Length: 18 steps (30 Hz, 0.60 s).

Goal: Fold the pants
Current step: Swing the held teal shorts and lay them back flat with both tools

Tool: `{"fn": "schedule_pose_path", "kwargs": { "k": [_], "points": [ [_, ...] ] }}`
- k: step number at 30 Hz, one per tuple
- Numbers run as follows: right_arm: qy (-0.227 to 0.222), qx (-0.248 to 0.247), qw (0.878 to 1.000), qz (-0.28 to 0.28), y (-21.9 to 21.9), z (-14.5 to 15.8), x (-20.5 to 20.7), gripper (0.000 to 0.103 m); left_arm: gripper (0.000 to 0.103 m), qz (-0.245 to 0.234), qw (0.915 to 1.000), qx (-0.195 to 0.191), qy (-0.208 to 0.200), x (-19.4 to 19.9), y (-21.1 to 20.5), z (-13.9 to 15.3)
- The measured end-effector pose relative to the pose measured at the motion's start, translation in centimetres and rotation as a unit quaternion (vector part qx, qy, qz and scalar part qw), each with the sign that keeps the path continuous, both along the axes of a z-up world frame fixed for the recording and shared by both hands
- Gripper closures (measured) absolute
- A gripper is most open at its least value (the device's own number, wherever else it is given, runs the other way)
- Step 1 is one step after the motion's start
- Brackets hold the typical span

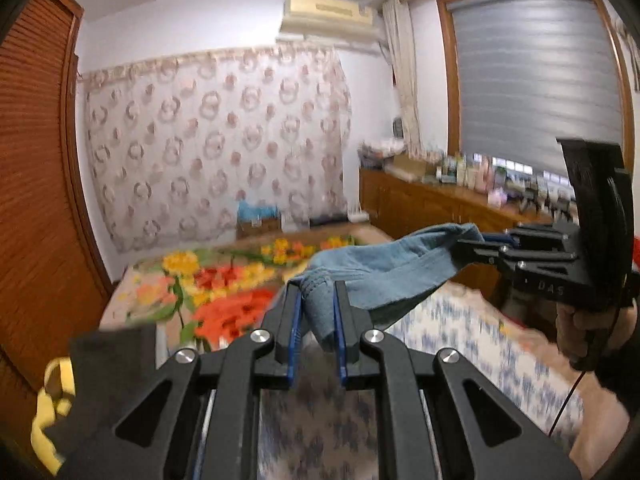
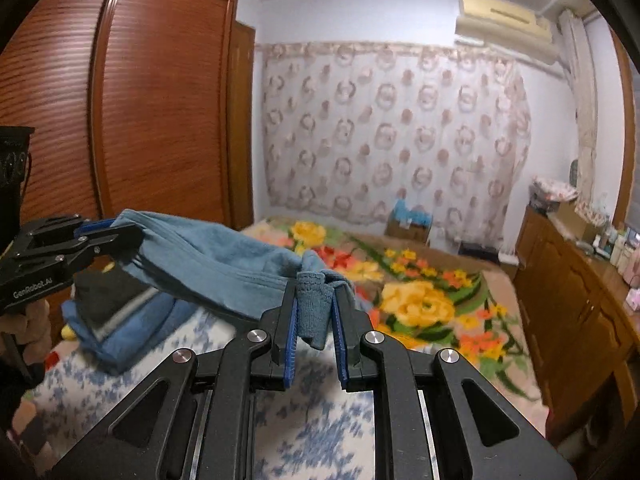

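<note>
So both grippers have the blue pants [image 1: 384, 268] up in the air over the bed [image 1: 472, 320], stretched between them like a little hammock. Looks to me like the lift-and-spread step: the fabric is off the bedding and being held out by two ends before it gets laid flat or doubled over.

Going left to right in the right wrist view: far left there's the left gripper [image 2: 132, 234], clamped tight on one bunched end of the pants. Just below it, a pile of folded clothes [image 2: 116, 320] sits on the blue-and-white sheet [image 2: 304, 424], blue stuff with something dark on top. Then the cloth sags across the middle to the right gripper [image 2: 314, 312], whose blue pads are squeezed on a ribbed edge, maybe the waistband or a cuff, can't really tell. Past that is the floral blanket [image 2: 420, 304] and a wooden dresser [image 2: 568, 280] on the far right.

Next move, I'd guess: bring both ends down together onto the sheet so the fabric lands flat, keeping tension even so it doesn't twist.

Containers: there's a cardboard box [image 2: 410, 226] at the far end of the bed with something blue poking out the top, too blurry to name. The dresser top is crowded with bottles and small boxes.
</note>
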State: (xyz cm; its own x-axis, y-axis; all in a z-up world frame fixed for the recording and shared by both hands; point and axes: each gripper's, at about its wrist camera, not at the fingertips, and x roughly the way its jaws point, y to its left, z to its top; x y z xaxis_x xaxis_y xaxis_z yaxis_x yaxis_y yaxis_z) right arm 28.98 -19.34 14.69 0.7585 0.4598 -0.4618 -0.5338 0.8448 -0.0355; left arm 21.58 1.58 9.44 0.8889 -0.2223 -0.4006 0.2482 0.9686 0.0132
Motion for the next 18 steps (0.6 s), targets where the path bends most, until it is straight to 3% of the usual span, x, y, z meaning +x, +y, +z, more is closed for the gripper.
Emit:
{"fn": "schedule_pose_path", "kwargs": {
  "k": [7,11,18],
  "points": [
    [0.091,-0.032,0.995,0.016,0.6,-9.2,-3.6,0.09,0.091,-0.005,0.9964,-0.001,0.084,-4.8,-0.1,-8.8],
    [0.122,-0.05,0.991,0.02,1.2,-12.6,-6.2,0.09,0.091,-0.008,0.9945,-0.004,0.105,-7.6,-0.9,-11.3],
    [0.153,-0.059,0.986,0.018,1.2,-15.3,-9.5,0.09,0.091,-0.01,0.9915,-0.012,0.129,-10.4,-1.3,-13.5]
  ]
}}
